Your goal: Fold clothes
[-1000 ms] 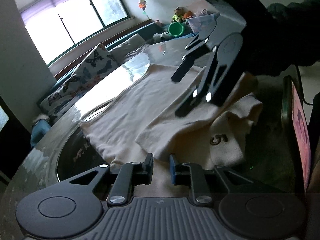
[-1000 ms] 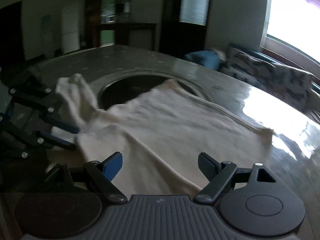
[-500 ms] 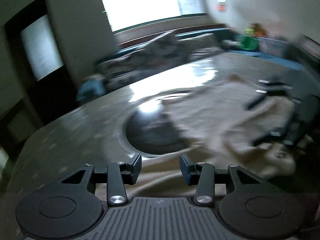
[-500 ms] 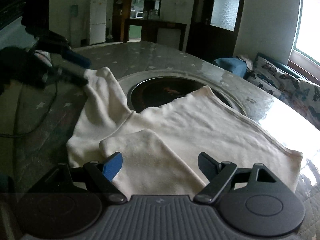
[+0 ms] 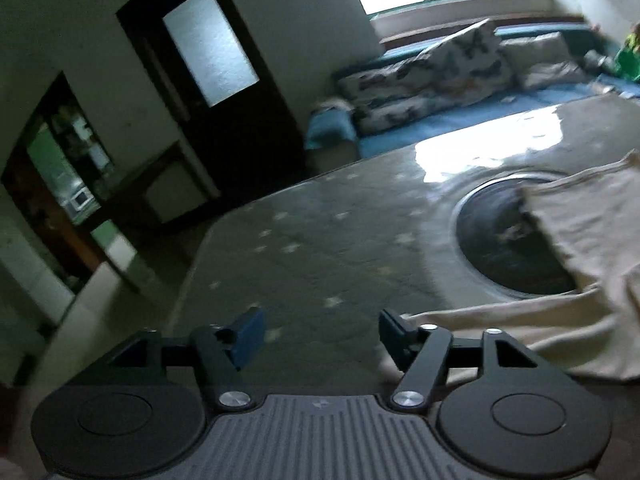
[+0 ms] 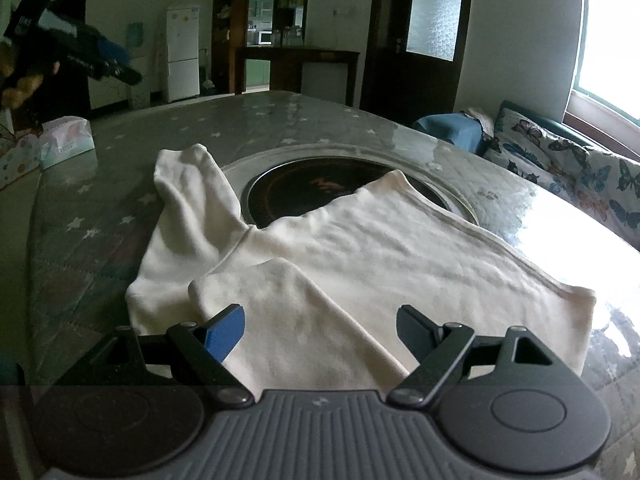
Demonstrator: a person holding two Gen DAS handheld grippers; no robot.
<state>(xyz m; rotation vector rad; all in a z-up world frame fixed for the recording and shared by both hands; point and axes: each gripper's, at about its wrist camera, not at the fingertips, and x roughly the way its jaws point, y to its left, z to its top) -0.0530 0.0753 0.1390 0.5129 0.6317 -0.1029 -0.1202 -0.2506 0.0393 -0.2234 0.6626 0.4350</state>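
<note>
This is a lived-in home, an open living and dining room. A sofa (image 6: 560, 152) runs under a bright window (image 6: 612, 28), with butterfly-print cushions (image 5: 428, 76) and a blue throw (image 6: 448, 130) on it. The worktop (image 6: 280, 120) is a dining table under a star-patterned cover, with a round black cooking plate (image 6: 304, 192) set into its middle, partly covered by a cream garment (image 6: 360, 264). A tissue box (image 6: 66, 140) sits at the table's far edge. Beyond stand a white fridge (image 6: 182, 52), a dark wooden sideboard (image 6: 296, 64) and a dark door with a frosted glass pane (image 6: 432, 8). An opening past the sideboard leads to a green-lit kitchen, where a microwave (image 6: 264, 37) shows.
</note>
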